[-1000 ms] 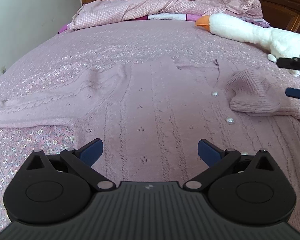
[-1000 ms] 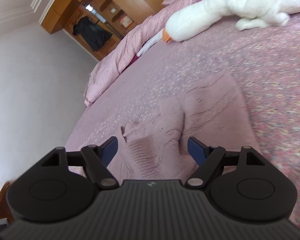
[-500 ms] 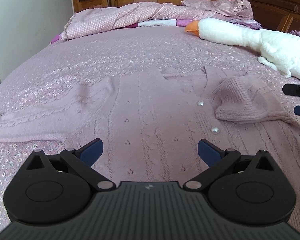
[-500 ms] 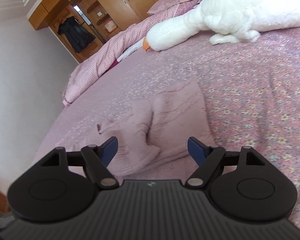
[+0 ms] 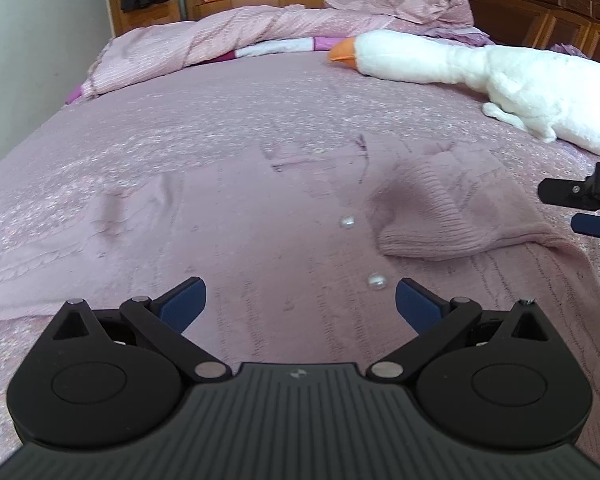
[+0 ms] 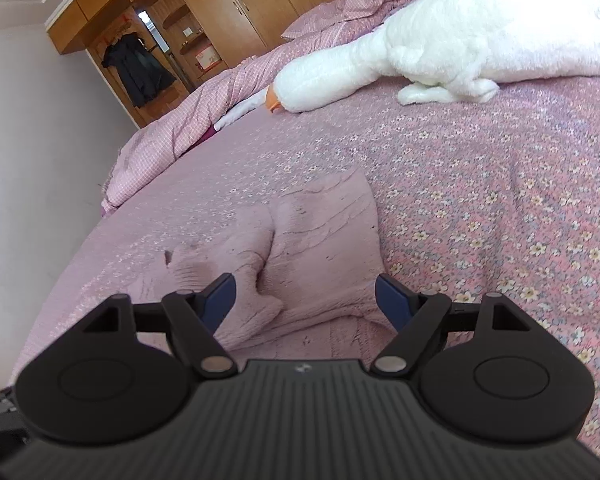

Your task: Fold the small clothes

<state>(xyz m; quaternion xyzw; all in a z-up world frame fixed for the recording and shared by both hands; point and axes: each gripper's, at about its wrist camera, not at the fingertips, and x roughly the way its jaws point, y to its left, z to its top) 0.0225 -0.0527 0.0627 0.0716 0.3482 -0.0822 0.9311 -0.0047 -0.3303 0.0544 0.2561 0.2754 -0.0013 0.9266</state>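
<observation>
Bed (image 5: 228, 128): wide, covered with a pink floral-print bedspread. Lying directly on it:
- pink knit cardigan (image 5: 260, 240), spread flat at centre, pearl buttons up, one sleeve (image 5: 432, 216) folded over the body at 3 o'clock;
- white plush goose (image 5: 480, 72), orange beak, at 1 o'clock;
- rumpled pink checked quilt (image 5: 228, 40) along the far edge, 12 o'clock.

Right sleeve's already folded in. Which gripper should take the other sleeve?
Left, probably. The unfolded sleeve lies flat left of the open left gripper; the right gripper hangs over the folded sleeve.
</observation>
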